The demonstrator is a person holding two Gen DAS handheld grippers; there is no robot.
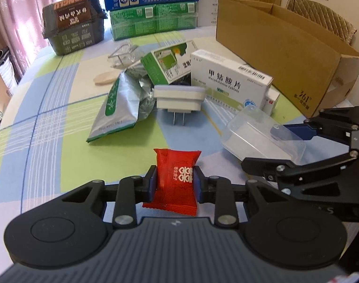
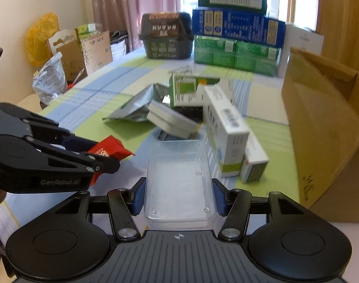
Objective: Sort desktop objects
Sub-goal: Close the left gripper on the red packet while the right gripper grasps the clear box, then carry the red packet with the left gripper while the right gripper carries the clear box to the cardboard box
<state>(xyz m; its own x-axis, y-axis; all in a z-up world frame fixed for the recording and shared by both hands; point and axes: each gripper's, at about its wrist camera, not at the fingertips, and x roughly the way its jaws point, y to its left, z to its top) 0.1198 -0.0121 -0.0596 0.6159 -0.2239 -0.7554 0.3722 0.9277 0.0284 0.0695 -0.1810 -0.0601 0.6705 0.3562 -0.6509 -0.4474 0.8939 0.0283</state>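
Observation:
A red candy packet (image 1: 177, 176) with white characters stands upright between the blue pads of my left gripper (image 1: 174, 181), which is shut on it just above the checked tablecloth (image 1: 49, 118). In the right wrist view that packet (image 2: 111, 149) pokes out of the left gripper (image 2: 104, 154) at the left. My right gripper (image 2: 179, 198) has its blue pads against both long sides of a clear plastic box (image 2: 179, 176), shut on it. From the left wrist view the clear box (image 1: 257, 136) sits tilted in the right gripper (image 1: 273, 146).
A pile lies mid-table: a silver foil pouch (image 1: 120, 108), a white plug adapter (image 1: 179, 99), a green-white carton (image 1: 167, 66) and a white medicine box (image 1: 231, 80). An open cardboard box (image 1: 285, 54) stands at the right. Stacked cartons (image 1: 151, 7) and a dark container (image 1: 73, 28) line the back.

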